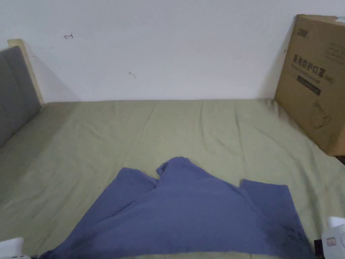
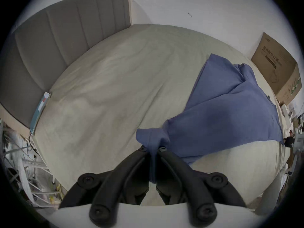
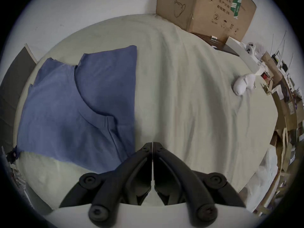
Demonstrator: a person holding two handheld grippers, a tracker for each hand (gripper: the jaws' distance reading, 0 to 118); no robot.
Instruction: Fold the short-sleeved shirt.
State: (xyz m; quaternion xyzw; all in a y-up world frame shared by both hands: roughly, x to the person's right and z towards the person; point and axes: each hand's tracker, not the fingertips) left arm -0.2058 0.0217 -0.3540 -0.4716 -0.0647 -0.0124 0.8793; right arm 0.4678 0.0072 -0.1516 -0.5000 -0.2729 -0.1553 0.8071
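The blue shirt (image 1: pixel 188 216) lies spread on the bed (image 1: pixel 101 141), left of the cardboard box (image 1: pixel 313 84). The left gripper (image 2: pixel 153 149) pinches its corner; the right gripper (image 3: pixel 153 143) is closed, empty. Light, limp cloth: hem corners look best to hold.

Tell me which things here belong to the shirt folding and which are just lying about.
Belonging to the job:
blue shirt
left hand-held gripper, shut on the shirt
right hand-held gripper, shut

Lying about:
cardboard box
white object
grey headboard

White wall (image 1: pixel 168 50), green-sheeted bed (image 1: pixel 202 135), cardboard box (image 1: pixel 313 84)
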